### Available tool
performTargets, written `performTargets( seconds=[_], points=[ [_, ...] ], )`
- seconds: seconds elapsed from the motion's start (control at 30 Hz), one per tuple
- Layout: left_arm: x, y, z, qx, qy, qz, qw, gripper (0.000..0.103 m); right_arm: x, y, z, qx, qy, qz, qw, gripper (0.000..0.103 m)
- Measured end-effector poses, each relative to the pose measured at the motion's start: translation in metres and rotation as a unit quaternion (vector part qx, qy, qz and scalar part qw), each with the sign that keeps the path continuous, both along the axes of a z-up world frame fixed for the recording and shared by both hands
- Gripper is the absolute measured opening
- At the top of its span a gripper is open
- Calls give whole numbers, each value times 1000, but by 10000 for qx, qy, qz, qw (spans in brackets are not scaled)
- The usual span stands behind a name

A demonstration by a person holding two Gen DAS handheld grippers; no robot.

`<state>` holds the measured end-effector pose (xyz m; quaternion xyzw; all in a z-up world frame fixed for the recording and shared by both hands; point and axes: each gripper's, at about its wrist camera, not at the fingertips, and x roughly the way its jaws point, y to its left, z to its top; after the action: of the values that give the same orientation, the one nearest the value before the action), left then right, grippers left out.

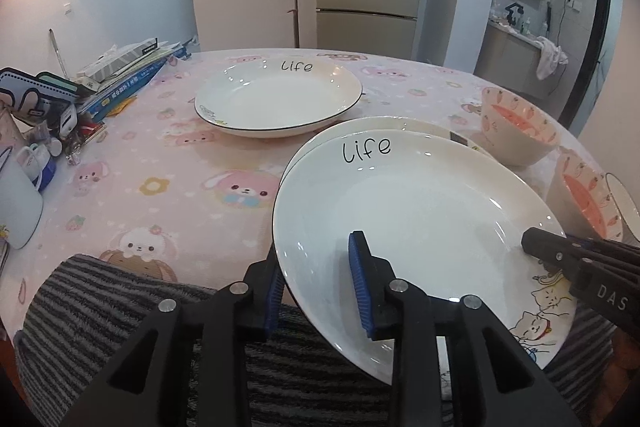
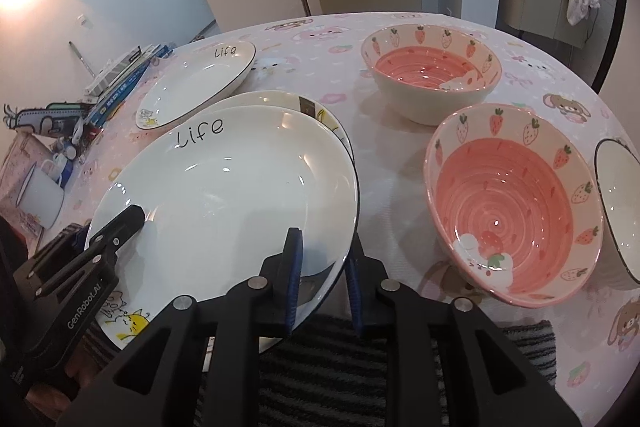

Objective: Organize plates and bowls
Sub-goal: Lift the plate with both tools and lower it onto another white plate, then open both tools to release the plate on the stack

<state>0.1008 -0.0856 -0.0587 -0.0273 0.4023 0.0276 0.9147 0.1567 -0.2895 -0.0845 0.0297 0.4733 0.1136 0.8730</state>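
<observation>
Stacked atop second white plate (image 1: 380,125) near tabletop's (image 1: 160,155) front edge: white round ceramic "Life" plate (image 1: 420,211), rim straddled by left gripper (image 1: 316,259) and right gripper (image 2: 323,251), jaws parted, not pinching.

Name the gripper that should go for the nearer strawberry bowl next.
Right, probably. The nearer strawberry bowl sits just to the right of the right gripper. The left gripper straddles the opposite, left rim of the top plate and would have to cross over it.
</observation>
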Motion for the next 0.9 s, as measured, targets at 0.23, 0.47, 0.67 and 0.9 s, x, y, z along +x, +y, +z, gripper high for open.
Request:
performTargets(
  seconds=[0.23, 0.47, 0.67, 0.9],
  points=[
    [2, -5, -5, -22, 113, -213, 9997, 57, 1, 7, -1, -278, -190, 94, 9994, 20],
    [3, -4, -8, -115, 201, -227, 9995, 70, 1, 8, -1, -336, -243, 147, 9990, 23],
    [9, -3, -12, -162, 375, -206, 9990, 81, 1, 8, -2, -355, -255, 200, 9988, 24],
    [0, 4, -4, -408, 78, -235, 9989, 83, 5, 4, -6, -224, -106, 184, 9995, 35]
  ],
)
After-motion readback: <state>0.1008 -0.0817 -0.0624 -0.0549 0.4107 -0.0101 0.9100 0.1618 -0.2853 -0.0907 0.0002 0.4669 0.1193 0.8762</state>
